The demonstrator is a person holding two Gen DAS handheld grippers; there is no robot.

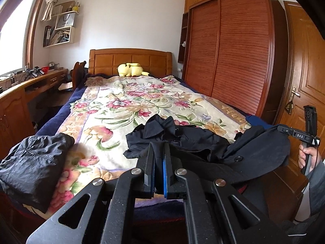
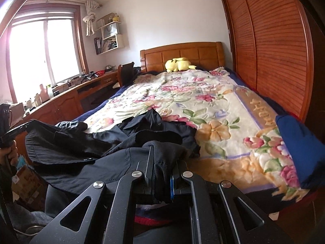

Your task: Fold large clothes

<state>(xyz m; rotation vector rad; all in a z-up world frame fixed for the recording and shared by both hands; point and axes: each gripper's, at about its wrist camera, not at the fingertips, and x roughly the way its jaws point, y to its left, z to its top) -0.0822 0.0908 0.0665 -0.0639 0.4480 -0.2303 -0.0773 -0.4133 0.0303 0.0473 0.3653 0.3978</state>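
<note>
Lettering "HONOR" read on white bag, wall shelf, far beyond left gripper; "DAS" on right gripper. Dark navy buttoned coat crumpled, draped off bed foot, pinched in both closed grippers.

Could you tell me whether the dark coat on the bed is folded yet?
Not folded: the dark coat lies rumpled, collar loose, on the floral blanket.
</note>
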